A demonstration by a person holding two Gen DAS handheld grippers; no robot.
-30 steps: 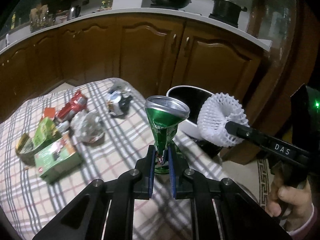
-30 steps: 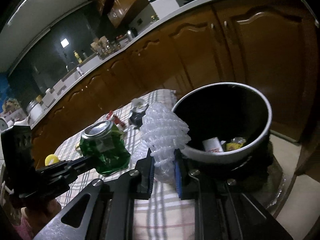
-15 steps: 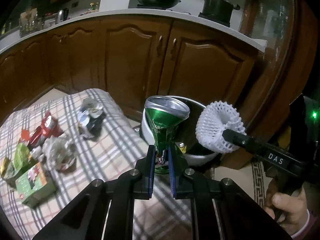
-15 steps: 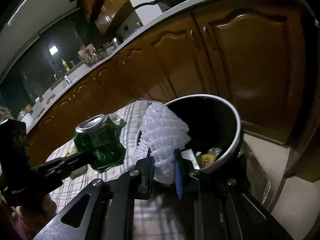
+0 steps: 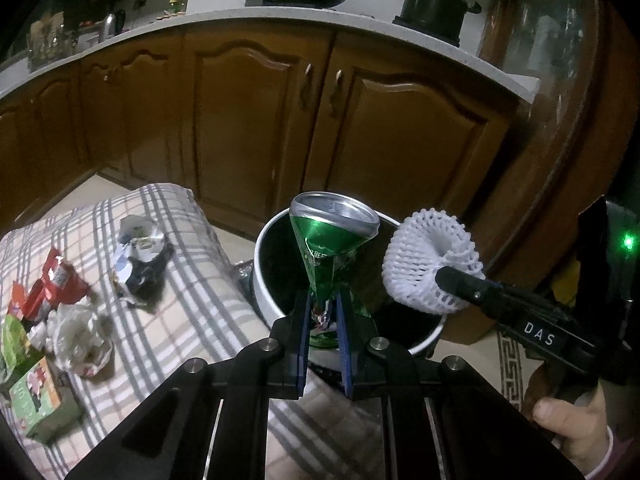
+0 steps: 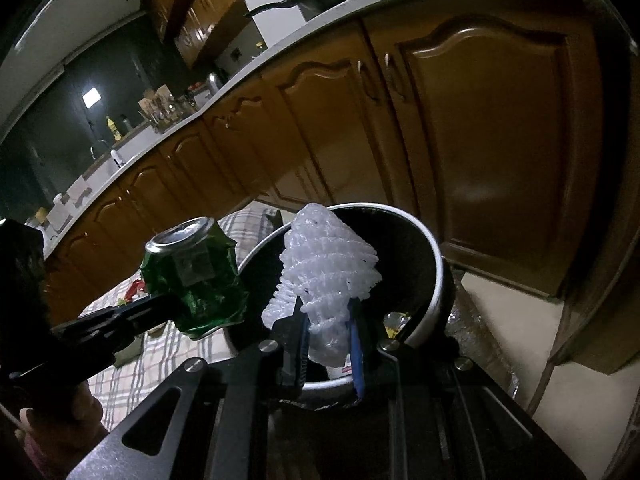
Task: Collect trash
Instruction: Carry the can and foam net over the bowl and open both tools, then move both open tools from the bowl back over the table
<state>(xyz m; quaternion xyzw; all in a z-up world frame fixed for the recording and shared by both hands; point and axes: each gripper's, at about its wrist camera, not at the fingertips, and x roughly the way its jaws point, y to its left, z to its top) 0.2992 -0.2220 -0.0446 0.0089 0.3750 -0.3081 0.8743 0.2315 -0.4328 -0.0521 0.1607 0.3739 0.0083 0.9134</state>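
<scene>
My left gripper (image 5: pixel 323 312) is shut on a crushed green can (image 5: pixel 330 248) and holds it over the near rim of a round white bin (image 5: pixel 264 280) with a dark inside. My right gripper (image 6: pixel 327 334) is shut on a white foam fruit net (image 6: pixel 326 276), held above the bin (image 6: pixel 434 280). The net (image 5: pixel 430 264) is just right of the can in the left wrist view; the can (image 6: pixel 194 276) is left of the net in the right wrist view. Some trash (image 6: pixel 394 320) lies in the bin's bottom.
A checked cloth (image 5: pixel 176 320) left of the bin holds several pieces of trash: a dark crumpled wrapper (image 5: pixel 140 264), a red packet (image 5: pixel 56 284), a white crumpled bag (image 5: pixel 78 336), a green carton (image 5: pixel 36 400). Brown kitchen cabinets (image 5: pixel 256 112) stand behind.
Both grippers have moved right and forward from above the cloth to over the bin, still holding the can and the net. The table trash has slid left in view.
</scene>
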